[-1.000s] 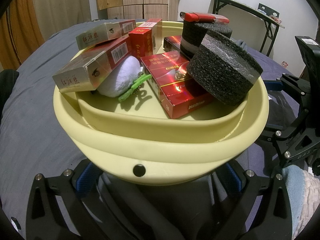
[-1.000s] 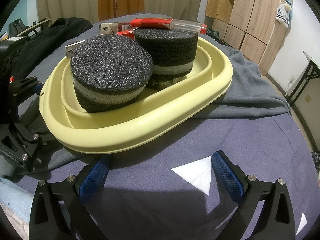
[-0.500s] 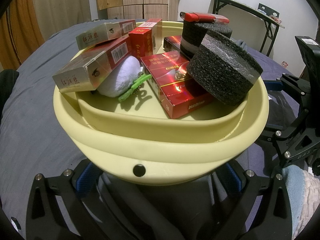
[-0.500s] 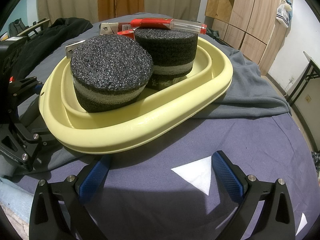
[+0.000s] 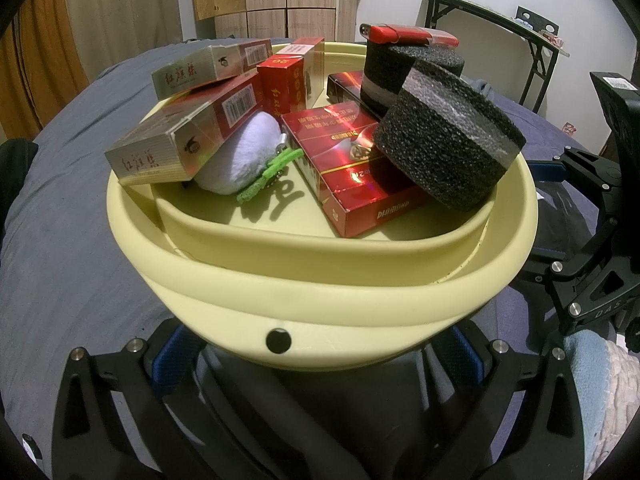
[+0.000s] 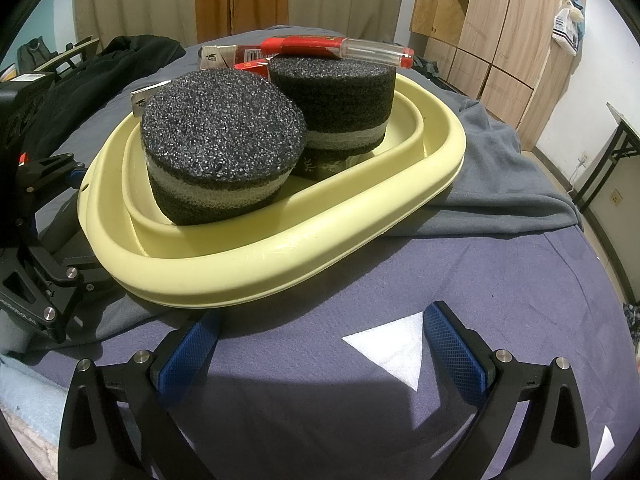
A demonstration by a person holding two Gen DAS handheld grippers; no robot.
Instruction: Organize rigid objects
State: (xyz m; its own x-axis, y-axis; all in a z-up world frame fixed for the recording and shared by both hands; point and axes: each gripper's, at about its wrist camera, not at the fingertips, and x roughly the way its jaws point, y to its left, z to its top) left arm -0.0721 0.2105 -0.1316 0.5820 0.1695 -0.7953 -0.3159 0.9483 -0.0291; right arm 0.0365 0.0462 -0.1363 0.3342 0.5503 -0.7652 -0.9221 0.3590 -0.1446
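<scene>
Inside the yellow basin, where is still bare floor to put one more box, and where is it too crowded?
Bare floor shows only at the near wall of the yellow basin, between the white pouch and the red box. The far half is crowded: stacked cartons and two foam cylinders.

Black grippers [image 6: 320, 346], blue textured pads [image 6: 454, 346], silver screws.

Yellow basin [image 5: 320, 280] holds cigarette packs [image 5: 360, 176], foam cylinders [image 5: 448, 152], lighter [image 5: 408, 34].
</scene>
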